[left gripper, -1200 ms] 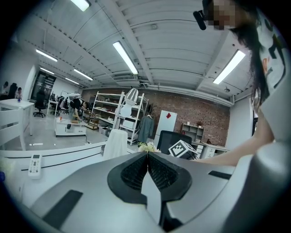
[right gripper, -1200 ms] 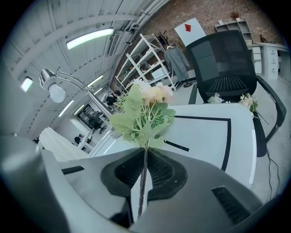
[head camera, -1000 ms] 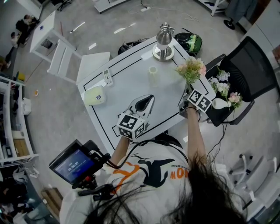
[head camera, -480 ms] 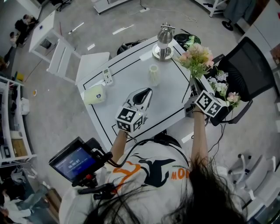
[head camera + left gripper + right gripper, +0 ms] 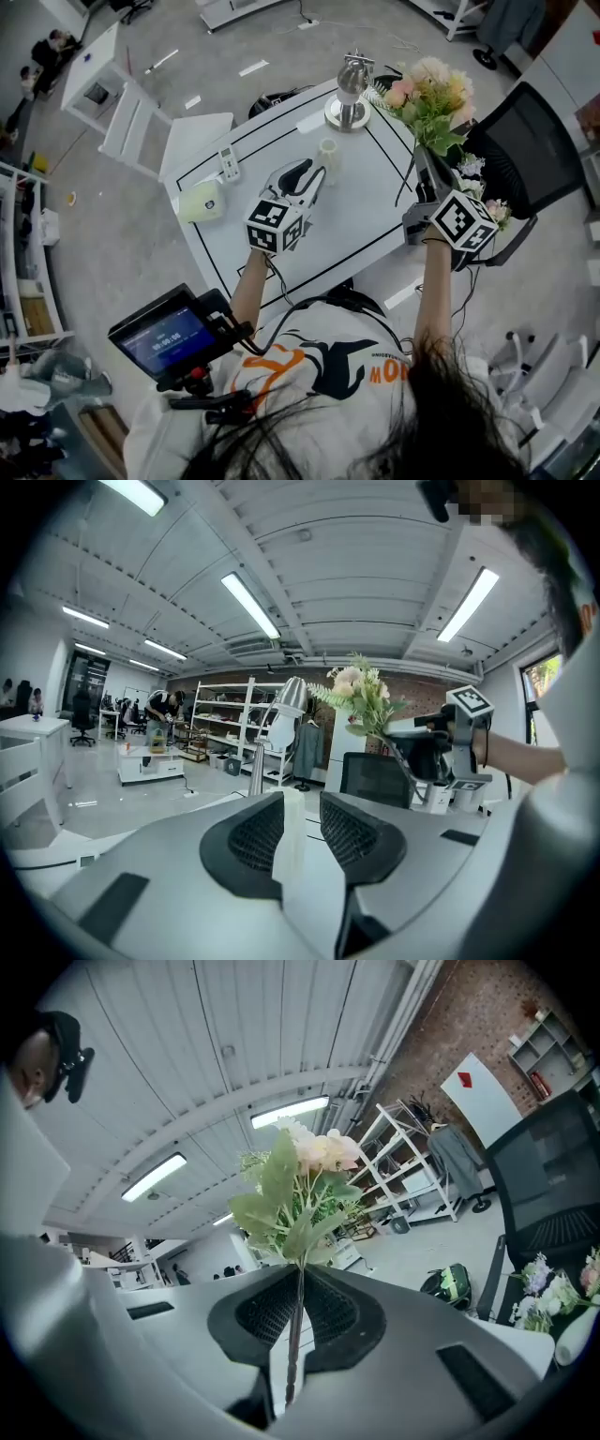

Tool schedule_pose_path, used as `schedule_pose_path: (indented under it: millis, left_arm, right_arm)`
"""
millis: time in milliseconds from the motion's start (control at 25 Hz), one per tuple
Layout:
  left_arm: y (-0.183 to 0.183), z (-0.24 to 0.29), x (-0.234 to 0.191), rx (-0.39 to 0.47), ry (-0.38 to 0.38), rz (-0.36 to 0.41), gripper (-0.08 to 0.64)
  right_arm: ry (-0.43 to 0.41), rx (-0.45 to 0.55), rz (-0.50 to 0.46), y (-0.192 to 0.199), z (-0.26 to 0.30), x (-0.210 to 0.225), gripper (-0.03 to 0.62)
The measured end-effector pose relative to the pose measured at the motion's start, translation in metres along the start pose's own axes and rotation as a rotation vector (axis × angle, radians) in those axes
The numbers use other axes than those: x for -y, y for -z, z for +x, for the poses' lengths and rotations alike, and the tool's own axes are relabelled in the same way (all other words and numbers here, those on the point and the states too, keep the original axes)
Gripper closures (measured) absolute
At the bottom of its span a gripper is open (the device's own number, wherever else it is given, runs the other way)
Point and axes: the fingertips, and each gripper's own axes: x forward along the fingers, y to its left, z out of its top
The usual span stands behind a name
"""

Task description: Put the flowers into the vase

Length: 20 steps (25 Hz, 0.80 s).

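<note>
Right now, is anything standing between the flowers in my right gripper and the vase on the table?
Nothing visible does: only bare table lies between the flowers, shut in the right gripper, and the vase. The lamp stands just behind that line. The left gripper, jaws just opening, frames the vase without gripping it.

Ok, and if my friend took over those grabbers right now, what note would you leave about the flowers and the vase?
Right gripper: shut on the stem of the pink-and-cream flower bunch with green leaves, raised near the white table's right edge.
Left gripper: jaws apart, having just been opening. The small cream vase stands on the table in line with their gap, not gripped.
Done: one bunch is in hand.
Left: lower its stem into the vase. More flowers lie on the black chair.
</note>
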Motion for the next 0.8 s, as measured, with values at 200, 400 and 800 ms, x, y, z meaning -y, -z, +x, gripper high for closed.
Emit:
schedule_pose_path:
  millis: [200, 400, 800]
  left_arm:
    - [-0.003, 0.014, -0.005, -0.022, -0.006, 0.033, 0.390]
    - [0.000, 0.027, -0.011, -0.037, -0.003, 0.003, 0.356]
    - [0.009, 0.044, -0.015, -0.086, -0.006, 0.019, 0.342]
  right_arm:
    - [-0.105, 0.011, -0.024, -0.022, 0.002, -0.042, 0.563]
    - [-0.211, 0.002, -0.062, -0.023, 0.019, -0.081, 0.563]
    - [-0.336, -0.017, -0.118, -0.006, 0.062, -0.128, 0.565]
